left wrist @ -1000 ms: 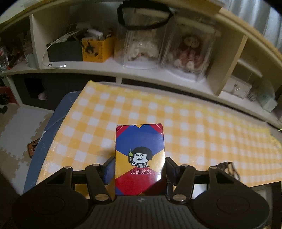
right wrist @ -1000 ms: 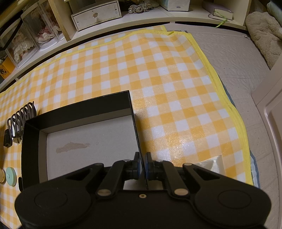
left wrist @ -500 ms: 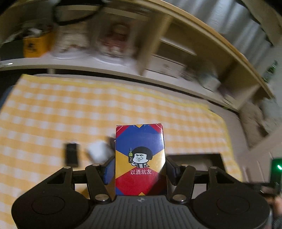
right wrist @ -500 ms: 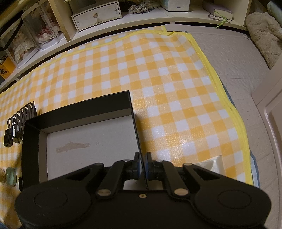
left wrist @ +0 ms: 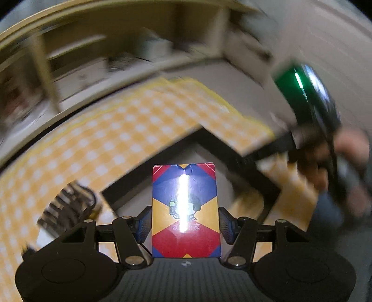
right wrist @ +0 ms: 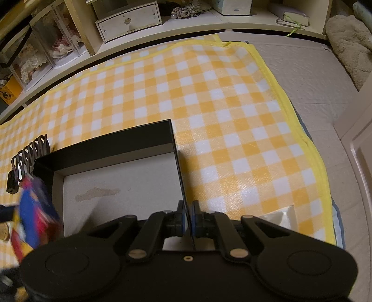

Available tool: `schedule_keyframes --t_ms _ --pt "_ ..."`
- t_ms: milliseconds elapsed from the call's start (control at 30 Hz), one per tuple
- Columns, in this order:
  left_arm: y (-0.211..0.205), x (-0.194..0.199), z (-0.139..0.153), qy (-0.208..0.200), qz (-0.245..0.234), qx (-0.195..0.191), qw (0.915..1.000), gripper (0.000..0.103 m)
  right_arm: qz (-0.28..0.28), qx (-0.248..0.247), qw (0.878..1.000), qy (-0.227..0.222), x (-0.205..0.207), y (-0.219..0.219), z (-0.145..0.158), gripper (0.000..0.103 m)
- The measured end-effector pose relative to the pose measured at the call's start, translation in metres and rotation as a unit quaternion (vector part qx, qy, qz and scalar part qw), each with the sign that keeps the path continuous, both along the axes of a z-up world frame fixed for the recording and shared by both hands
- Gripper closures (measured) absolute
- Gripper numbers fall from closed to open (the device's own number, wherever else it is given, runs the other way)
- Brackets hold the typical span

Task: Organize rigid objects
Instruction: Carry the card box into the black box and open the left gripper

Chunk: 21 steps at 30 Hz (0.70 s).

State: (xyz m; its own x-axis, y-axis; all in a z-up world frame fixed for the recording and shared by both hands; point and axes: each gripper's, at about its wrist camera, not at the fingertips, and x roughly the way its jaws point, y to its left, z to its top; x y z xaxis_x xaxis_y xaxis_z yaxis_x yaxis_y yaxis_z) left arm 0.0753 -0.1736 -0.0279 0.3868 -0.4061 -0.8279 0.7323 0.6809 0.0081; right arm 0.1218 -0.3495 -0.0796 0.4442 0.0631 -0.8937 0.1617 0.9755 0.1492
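The card box [left wrist: 185, 210], a small red, blue and yellow pack with a cartoon figure and a bright streak of glare down its face, sits upright between the pads of my left gripper [left wrist: 185, 224], which grip its two long sides at a middling spread. From my left wrist, everything past it is smeared by blur. Beyond the pack lies the black tray [left wrist: 234, 148] with its pale floor, one corner pointing away from me, resting on the yellow checked mat [left wrist: 97, 144]. To the near left of the tray lies a dark coiled clip [left wrist: 67, 209]. On the right, a hand [left wrist: 348, 162] holds my other tool, whose green light [left wrist: 298, 80] glows; far behind run blurred shelves [left wrist: 104, 53]. From my right wrist the picture is sharp. My right gripper [right wrist: 188, 215] is pinched tight on the thin right wall of the black tray [right wrist: 104, 145], the wall standing edge-on between the pads. The tray's grey floor carries a faint stain and holds nothing that I can see. At its near left edge the card box [right wrist: 34, 213] shows as a blurred patch of blue and red, over the tray's left wall. The coiled clip [right wrist: 30, 153] lies just past the tray's far left corner on the checked mat [right wrist: 220, 104], and a white drawer unit [right wrist: 129, 21] stands on the far shelf.
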Motion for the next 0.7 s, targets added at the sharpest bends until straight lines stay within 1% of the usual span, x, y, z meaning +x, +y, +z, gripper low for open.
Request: schedule_keyframes --t_ms 100,167,200,333,433,500,533,567,600,633,700 --pt "-0.01 0.001 -0.012 0.001 -0.066 0.052 0.9965 0.044 0.001 0.0 1.0 0.0 0.0 0.002 0.001 0.097" --pt "-0.015 -0.001 -0.018 -0.01 -0.113 0.092 0.9893 0.044 0.002 0.0 1.0 0.0 0.0 0.002 0.002 0.097" --pt "-0.015 -0.002 -0.02 -0.016 -0.132 0.104 0.9857 0.044 0.002 -0.001 1.0 0.0 0.0 0.002 0.002 0.097" --pt "-0.02 0.001 -0.021 -0.021 -0.184 0.134 0.9735 0.044 0.003 -0.002 1.0 0.002 0.0 0.003 0.002 0.097" --pt "-0.025 0.0 -0.021 -0.016 -0.234 0.154 0.9599 0.044 0.003 -0.002 1.0 0.002 0.0 0.004 0.001 0.097" --pt "-0.027 0.001 -0.023 0.003 -0.274 0.16 0.9484 0.042 0.003 -0.001 1.0 0.002 0.0 0.004 0.0 0.097" --pt "-0.028 0.001 -0.024 0.015 -0.286 0.163 0.9442 0.042 0.003 0.0 1.0 0.002 0.0 0.004 0.0 0.097" --pt "-0.029 0.004 -0.026 0.028 -0.292 0.163 0.9419 0.039 0.004 -0.001 1.0 0.002 0.0 0.004 0.0 0.097" --pt "-0.028 0.006 -0.026 0.029 -0.288 0.159 0.9438 0.031 0.004 0.001 1.0 0.003 0.0 0.004 0.0 0.097" --pt "-0.026 0.009 -0.025 0.025 -0.28 0.15 0.9479 0.027 0.005 0.0 1.0 0.001 0.001 0.004 -0.002 0.097" --pt "-0.023 0.012 -0.021 0.029 -0.263 0.124 0.9564 0.026 0.005 0.002 1.0 0.002 0.002 0.005 -0.003 0.097"
